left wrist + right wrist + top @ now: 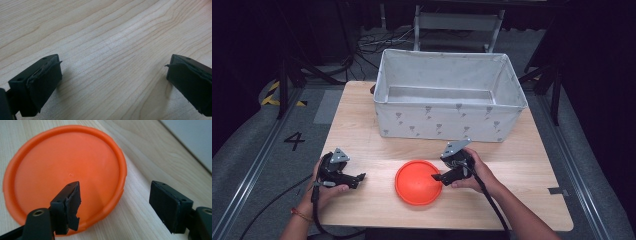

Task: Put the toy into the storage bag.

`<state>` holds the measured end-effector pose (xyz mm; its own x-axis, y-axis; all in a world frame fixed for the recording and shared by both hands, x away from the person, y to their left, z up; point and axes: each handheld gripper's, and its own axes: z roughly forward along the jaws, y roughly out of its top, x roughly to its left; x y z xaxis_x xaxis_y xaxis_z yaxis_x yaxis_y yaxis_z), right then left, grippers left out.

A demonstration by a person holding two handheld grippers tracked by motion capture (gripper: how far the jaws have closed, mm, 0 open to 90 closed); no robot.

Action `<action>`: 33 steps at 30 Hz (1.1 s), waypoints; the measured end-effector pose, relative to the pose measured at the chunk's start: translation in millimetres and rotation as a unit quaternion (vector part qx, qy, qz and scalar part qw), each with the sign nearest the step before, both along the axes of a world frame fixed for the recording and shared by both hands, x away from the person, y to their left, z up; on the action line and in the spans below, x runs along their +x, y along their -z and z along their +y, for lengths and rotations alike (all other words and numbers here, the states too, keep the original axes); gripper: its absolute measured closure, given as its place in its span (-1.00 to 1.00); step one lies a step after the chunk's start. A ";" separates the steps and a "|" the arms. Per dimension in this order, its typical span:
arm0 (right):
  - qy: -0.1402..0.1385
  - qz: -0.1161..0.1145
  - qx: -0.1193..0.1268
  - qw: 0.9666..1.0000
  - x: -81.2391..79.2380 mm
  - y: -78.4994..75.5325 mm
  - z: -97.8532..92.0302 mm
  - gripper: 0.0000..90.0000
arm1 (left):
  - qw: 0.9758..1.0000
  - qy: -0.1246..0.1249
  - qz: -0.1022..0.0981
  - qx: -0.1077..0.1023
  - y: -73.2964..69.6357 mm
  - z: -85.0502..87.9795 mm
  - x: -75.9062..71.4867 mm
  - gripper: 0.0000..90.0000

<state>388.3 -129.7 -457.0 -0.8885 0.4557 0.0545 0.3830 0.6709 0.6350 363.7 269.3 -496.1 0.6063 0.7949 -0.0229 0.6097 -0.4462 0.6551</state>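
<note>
Landmark: the fabric bin (447,97) at the table's far edge, open top, looks empty as far as its inside shows.

Table (362,135): light wood. The near half in front of the bin is the work area.

Orange disc (418,182): lies flat on the table, in front of the bin, well apart from its front wall and roughly below its middle. Its raised rim faces up, the rest is shallow and smooth, so I judge the rim to be the one good grab point.

Right gripper (438,177): in front of the bin, at the disc's right edge. Jaws released and spread, with nothing pinched; in the right gripper view (117,203) one jaw hangs over the disc face and the other over bare wood, so the rim runs between them.

Step as I read it: pinch the rim, then lift the disc into the bin. Drop the outer jaw to the wood, get it under the lip, then close. Too high and it skates off.

Left gripper (358,179): in front of the bin's left end, well left of the disc, jaws wide and idle over wood.
</note>
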 end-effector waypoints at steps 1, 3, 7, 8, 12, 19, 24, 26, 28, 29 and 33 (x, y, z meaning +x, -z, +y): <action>0.002 0.004 -0.003 1.000 1.8 2.0 1.6 -0.45 | 1.000 0.000 0.000 0.000 0.0 0.0 0.0 -1.00; 0.004 0.015 -0.010 1.000 7.8 8.0 4.9 -0.51 | 1.000 0.000 0.000 0.000 0.0 0.0 0.0 -1.00; 0.003 0.030 -0.024 0.999 12.6 16.2 10.6 -0.53 | 1.000 0.000 0.001 0.000 0.0 -0.1 -0.1 -1.00; 0.001 0.040 -0.021 0.999 13.9 19.3 11.8 -0.54 | 1.000 -0.001 0.000 -0.001 0.1 -0.2 -0.1 -0.99; 0.001 0.043 -0.025 0.999 15.7 23.0 13.7 -0.65 | 1.000 -0.003 0.000 -0.001 0.0 -0.5 -0.2 -1.00; -0.027 0.038 -0.054 0.997 5.0 21.5 27.2 -0.70 | 1.000 -0.002 0.002 -0.002 0.2 -0.7 0.0 -1.00; -0.021 0.037 -0.048 0.998 3.1 19.7 31.7 -0.46 | 1.000 -0.001 -0.001 0.002 -0.1 -0.5 1.0 -1.00; -0.014 0.038 -0.046 0.998 4.8 18.6 30.9 -0.33 | 1.000 -0.003 0.000 0.001 -0.1 -0.9 1.2 -1.00; 0.000 0.046 -0.013 0.999 11.6 13.1 23.7 0.13 | 1.000 -0.003 0.003 0.000 -0.1 -1.2 1.5 -1.00; -0.002 0.047 -0.010 0.999 12.9 11.5 22.2 0.20 | 1.000 -0.003 0.001 0.001 -0.1 -1.1 1.8 -1.00; -0.002 0.040 -0.009 0.999 12.6 3.2 21.3 0.37 | 1.000 -0.002 0.001 0.001 0.0 -1.1 1.9 -1.00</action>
